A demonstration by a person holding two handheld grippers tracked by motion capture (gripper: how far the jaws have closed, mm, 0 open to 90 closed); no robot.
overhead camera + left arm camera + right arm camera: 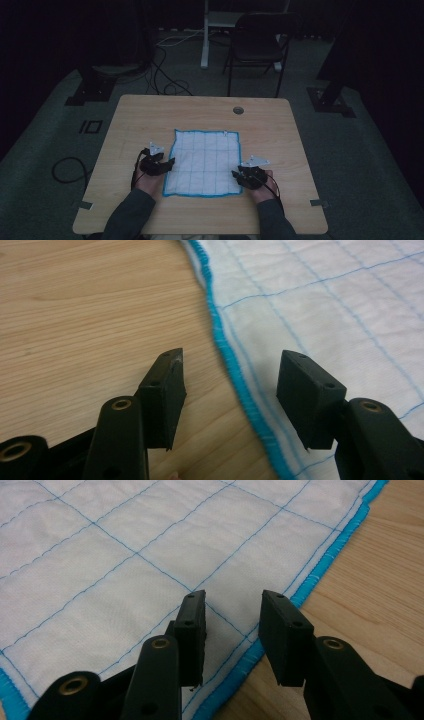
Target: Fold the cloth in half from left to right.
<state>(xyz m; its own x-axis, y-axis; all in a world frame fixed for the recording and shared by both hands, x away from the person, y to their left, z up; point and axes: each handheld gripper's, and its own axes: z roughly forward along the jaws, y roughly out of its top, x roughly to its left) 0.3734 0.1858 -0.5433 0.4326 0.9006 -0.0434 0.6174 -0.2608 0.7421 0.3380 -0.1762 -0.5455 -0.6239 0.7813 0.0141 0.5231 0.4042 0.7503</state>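
White, one cloth lies on one table; our two grippers, left at nine o'clock, right at five, gape empty.

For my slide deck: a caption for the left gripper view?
Open left gripper straddling the blue-stitched edge of a white cloth on a wooden table.

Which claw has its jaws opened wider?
The left claw. Its jaws stand far apart, straddling the blue edge of the cloth; the right claw's jaws sit closer together over a corner.
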